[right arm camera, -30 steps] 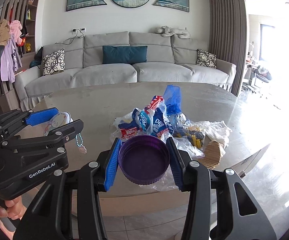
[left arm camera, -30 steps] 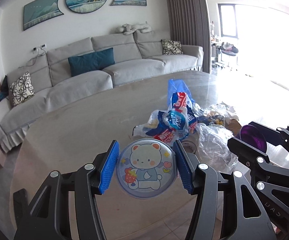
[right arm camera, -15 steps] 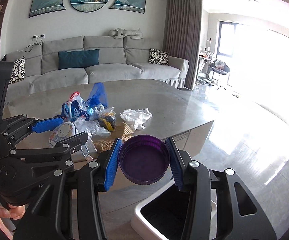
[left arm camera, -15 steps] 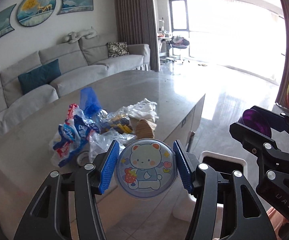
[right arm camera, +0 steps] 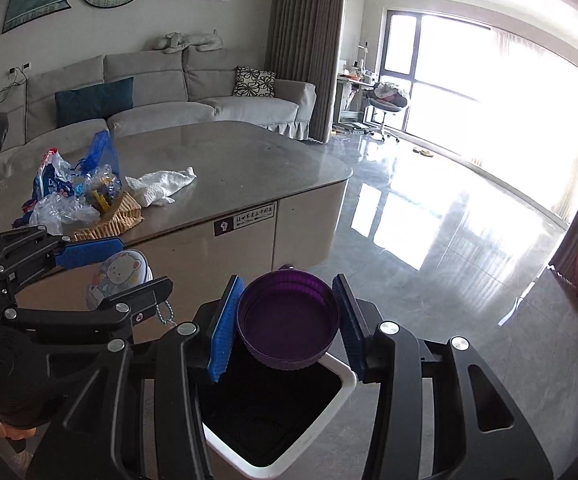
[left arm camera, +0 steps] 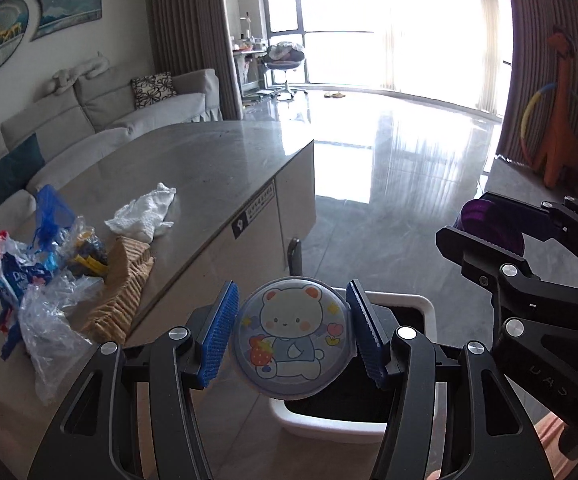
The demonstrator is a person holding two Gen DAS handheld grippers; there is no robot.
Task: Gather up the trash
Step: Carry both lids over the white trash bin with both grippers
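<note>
Swung off the littered table [left arm camera: 217, 160] within a second: left gripper [left arm camera: 292, 338] clamped on bear-print disc [left arm camera: 293, 340], right gripper [right arm camera: 287, 322] clenched around purple lid [right arm camera: 287, 320], both now poised above white bin [right arm camera: 309, 436]. Drop seemingly imminent; wrappers [left arm camera: 41, 264] left behind.

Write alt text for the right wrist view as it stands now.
The right gripper clamps a round purple plastic lid above a white-rimmed bin with a black liner. At left, the left gripper grips a round bear-print tin, and wrappers and bags lie on the grey stone table behind.
</note>
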